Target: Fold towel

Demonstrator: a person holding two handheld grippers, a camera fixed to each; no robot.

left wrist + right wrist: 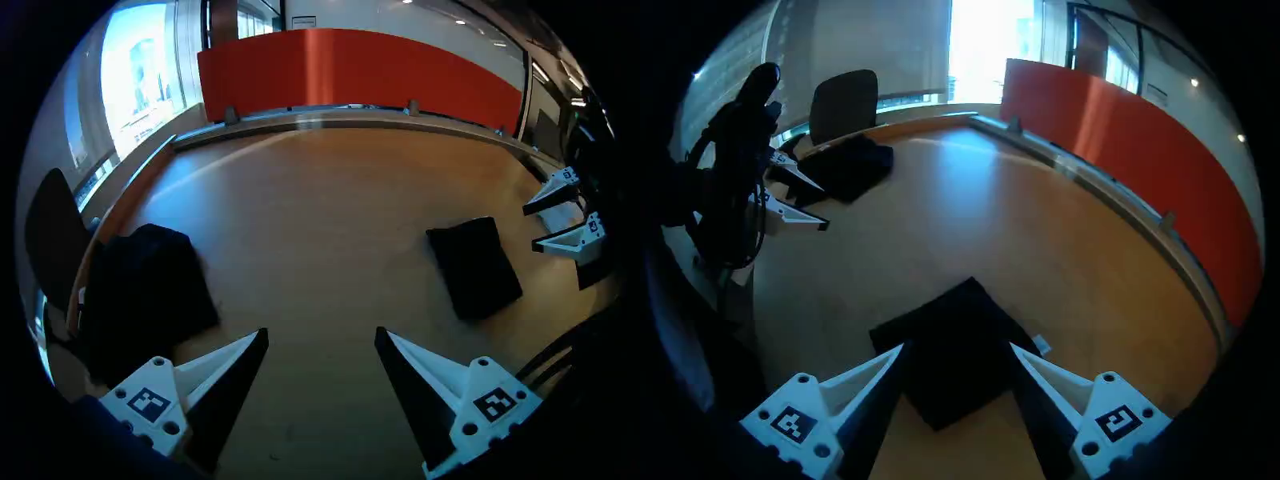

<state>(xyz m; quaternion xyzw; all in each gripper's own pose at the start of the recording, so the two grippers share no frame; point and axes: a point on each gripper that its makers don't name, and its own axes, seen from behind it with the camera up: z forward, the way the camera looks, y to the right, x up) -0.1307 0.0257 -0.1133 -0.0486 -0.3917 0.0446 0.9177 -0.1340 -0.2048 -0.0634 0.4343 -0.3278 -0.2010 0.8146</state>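
Black towel (958, 380) lies folded on the wood table (976, 232), at 12 o'clock of the right gripper (960, 346), between its wide-open, empty jaws. Left gripper (320, 332) jaws wide open, empty; towel at its 2 o'clock, well apart.

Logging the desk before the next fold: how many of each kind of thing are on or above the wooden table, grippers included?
Folded dark towel: 1
Dark cloth pile: 1
Grippers, both with fingers open: 2 (left gripper, right gripper)
Total: 4
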